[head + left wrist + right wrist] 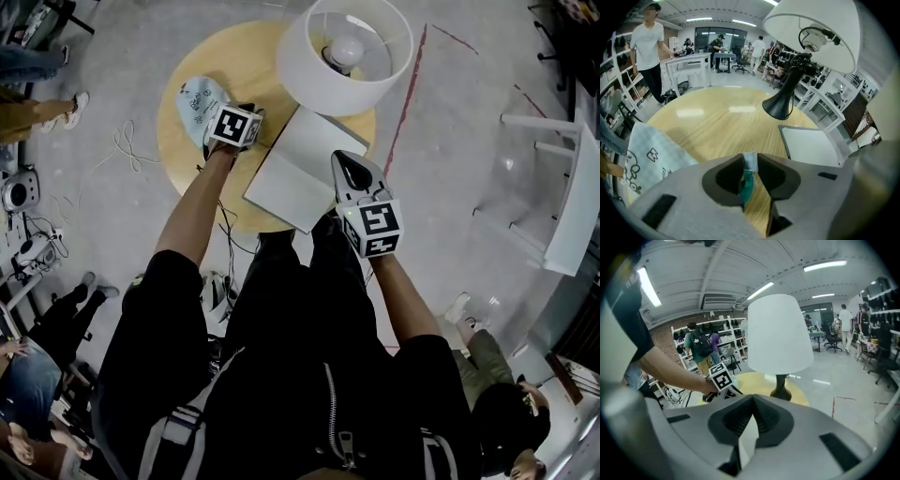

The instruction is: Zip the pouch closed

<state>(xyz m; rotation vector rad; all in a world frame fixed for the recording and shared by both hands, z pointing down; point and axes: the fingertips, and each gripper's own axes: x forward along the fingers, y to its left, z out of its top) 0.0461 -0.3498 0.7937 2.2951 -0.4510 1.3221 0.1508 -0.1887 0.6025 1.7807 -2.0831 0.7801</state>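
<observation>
The person's 2 forearms reach out from the body over a round wooden bench [239, 56]. The right hand-held gripper [753, 398] is the nearer one. It sits over the right edge of a white pad [300, 164], and its jaws are closed tip to tip with nothing between them. The left hand-held gripper [750, 159] is further out, at the bench's left part, and points steeply down. Its jaws are pinched on a small pale-blue tab [750, 164], with a teal strip [746, 186] hanging under it.

The pouch [195, 101] is pale blue with dark print. It lies flat on the bench just left of that gripper and reaches toward the bench's left edge. I cannot tell how far its zip is drawn.

Beyond the pad, a lamp [345, 47] with a white drum shade and a black foot stands on the bench's far right part, its bulb showing from above. On the grey floor past the bench lie a loose white cable [127, 145] and a red line [405, 98]. Further off, people stand among white shelves and desks.
</observation>
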